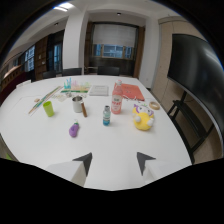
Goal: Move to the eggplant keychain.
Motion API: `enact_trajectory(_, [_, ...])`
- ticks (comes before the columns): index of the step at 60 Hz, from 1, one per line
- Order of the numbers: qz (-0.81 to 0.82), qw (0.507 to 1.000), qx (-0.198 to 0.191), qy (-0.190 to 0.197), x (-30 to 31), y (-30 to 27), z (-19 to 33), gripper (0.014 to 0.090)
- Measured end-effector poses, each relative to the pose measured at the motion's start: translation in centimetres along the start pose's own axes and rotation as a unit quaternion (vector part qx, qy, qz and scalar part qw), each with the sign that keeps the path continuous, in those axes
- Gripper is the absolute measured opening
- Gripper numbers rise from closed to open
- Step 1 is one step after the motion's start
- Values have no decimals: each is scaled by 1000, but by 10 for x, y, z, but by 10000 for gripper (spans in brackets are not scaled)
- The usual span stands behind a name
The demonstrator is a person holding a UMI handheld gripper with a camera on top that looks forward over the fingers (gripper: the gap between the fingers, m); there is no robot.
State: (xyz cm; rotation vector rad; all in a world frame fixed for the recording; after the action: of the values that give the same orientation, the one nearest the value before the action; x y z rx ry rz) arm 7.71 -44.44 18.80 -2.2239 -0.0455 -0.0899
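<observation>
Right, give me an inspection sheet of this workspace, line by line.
Surface: large white table, things grouped on its far half.
Job's things: small purple eggplant keychain, lying well ahead of the fingers, off toward the left one.
Clutter: green plastic cup, metal mug, small blue-capped bottle, pink-labelled bottle, yellow plush toy, red cloth.
Gripper: dark fingers open, nothing between them.
Cables: nothing seen.
Surroundings: dark screen on the wall, black chair, windows beyond.

Smooth matt white table; shiny metal cup; plush toy.
</observation>
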Motion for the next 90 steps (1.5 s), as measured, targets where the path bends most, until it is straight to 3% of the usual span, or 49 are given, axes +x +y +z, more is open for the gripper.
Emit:
enact_trajectory(15, [2, 999, -7, 32, -37, 22, -38, 849])
enact_trajectory(32, [-1, 1000, -17, 5, -138, 38, -48, 855])
enact_trajectory(48, [-19, 1000, 2, -20, -201, 3, 34, 851])
enact_trajectory(68, [-5, 999, -38, -27, -218, -18, 173, 851])
enact_trajectory(90, [1, 997, -78, -29, -214, -8, 217, 849])
